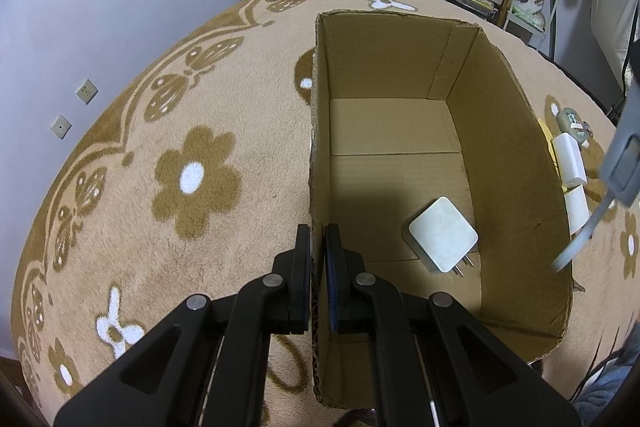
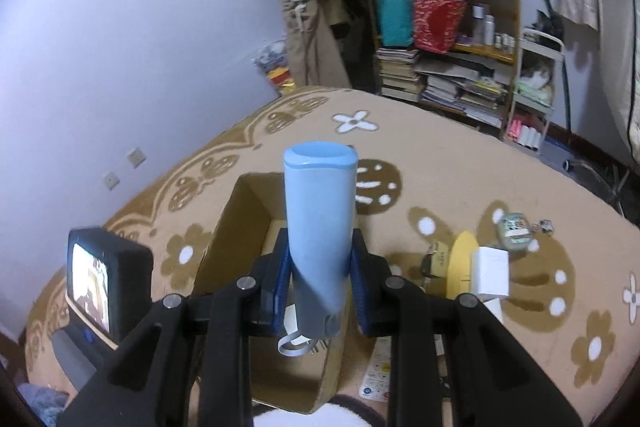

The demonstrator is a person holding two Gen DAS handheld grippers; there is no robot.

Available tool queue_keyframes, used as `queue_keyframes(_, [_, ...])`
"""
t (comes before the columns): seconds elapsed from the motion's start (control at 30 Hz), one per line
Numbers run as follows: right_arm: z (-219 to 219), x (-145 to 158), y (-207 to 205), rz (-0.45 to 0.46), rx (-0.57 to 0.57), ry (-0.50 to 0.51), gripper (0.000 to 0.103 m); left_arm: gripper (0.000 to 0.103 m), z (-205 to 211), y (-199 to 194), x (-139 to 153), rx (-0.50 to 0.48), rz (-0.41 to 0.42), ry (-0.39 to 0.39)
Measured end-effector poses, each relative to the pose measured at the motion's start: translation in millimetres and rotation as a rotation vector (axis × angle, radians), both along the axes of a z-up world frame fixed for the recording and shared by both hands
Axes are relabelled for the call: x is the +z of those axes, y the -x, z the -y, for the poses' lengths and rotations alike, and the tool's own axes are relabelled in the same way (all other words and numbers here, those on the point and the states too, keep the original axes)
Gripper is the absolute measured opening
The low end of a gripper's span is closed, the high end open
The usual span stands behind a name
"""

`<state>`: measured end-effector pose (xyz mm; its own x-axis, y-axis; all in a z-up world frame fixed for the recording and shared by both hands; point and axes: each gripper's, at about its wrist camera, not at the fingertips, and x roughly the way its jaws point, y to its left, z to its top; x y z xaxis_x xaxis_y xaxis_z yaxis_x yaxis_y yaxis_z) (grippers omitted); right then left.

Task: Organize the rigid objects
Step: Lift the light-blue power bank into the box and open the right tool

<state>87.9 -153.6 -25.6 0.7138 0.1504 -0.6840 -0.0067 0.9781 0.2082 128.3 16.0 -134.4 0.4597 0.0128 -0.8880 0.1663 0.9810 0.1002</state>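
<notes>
Left wrist view: the left tongs are pressed together on the near left wall of an open cardboard box, one finger outside the wall and one inside. The box stands on a tan blanket patterned with brown flowers. On the box floor, toward the near right, lies a white plug adapter, flat side up, its two prongs pointing to the near right. Outside the right wall of the box lie two white blocks and, farther off, a small greenish tin. At the right edge, blurred, hangs the light blue device with its pale strap.

Right wrist view: the right tongs pinch the lower grey part of a light blue device, which stands nearly upright between the blue pads, its open oval end uppermost. A pale strap loop dangles from its base. The device is held above the cardboard box. To the right on the blanket lie a yellow oval piece, a white box and the tin. A small lit screen stands at the left.
</notes>
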Motion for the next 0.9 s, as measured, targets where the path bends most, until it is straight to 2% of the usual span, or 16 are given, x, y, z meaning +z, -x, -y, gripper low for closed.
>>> queue_keyframes(0.2, [-17.0,-26.4,-4.8,-0.048,0.07,-0.015,0.029,0.007,0.9,-0.4,-0.6,-0.001,0.0,-0.005])
queue_keyframes(0.3, [-25.3,-44.6,-8.9,-0.093,0.099,0.011,0.029,0.007,2.0,-0.2,-0.6,-0.001,0.0,-0.006])
queue_keyframes(0.5, [-24.5,-69.0,-16.6,-0.166,0.106,0.006,0.029,0.007,2.9,-0.2,-0.4,0.002,-0.003,-0.004])
queue_keyframes(0.63, [-21.3,-73.3,-21.1,-0.183,0.104,0.009,0.029,0.007,3.6,0.7,0.7,0.005,-0.005,-0.002])
queue_keyframes(0.9, [-15.6,-64.2,-17.5,-0.136,0.072,0.013,0.029,0.007,4.4,0.9,-3.1,0.002,-0.014,-0.018])
